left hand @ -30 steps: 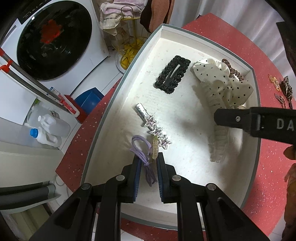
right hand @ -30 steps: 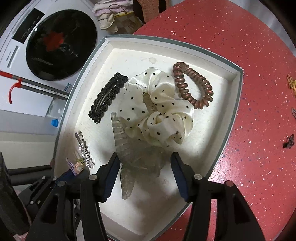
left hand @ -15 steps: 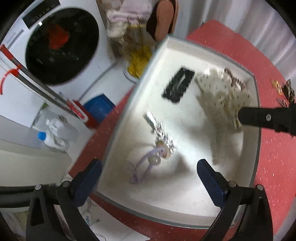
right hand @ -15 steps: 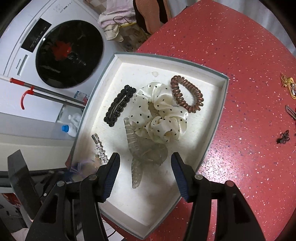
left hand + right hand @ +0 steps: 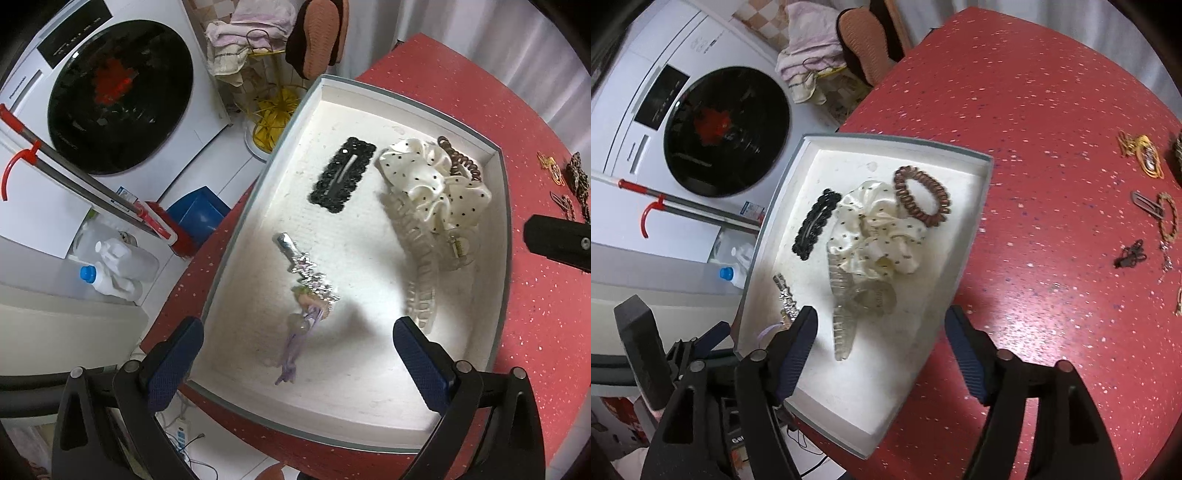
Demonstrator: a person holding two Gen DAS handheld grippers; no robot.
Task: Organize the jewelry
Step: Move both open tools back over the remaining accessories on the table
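A white tray (image 5: 508,221) sits on the red table. In it lie a purple hair tie (image 5: 295,347), a silver star clip (image 5: 306,269), a black clip (image 5: 343,179), a polka-dot scrunchie (image 5: 432,184), a brown coil tie (image 5: 461,162) and a clear claw clip (image 5: 417,258). My left gripper (image 5: 295,328) hangs wide open above the purple tie, touching nothing. My right gripper (image 5: 882,317) hovers over the tray's near part with its jaws opening. The claw clip (image 5: 846,306) lies free below it, beside the scrunchie (image 5: 875,232).
Loose gold clips (image 5: 1145,155) and a small dark clip (image 5: 1130,254) lie on the red table (image 5: 1052,110) to the right. Beyond the table's left edge are a washing machine (image 5: 713,129), a mop handle (image 5: 74,181) and bottles (image 5: 114,266) on the floor.
The left gripper opened and let go of the purple hair tie, which now lies in the tray. The right gripper lifted away from the claw clip and its jaws spread wider.
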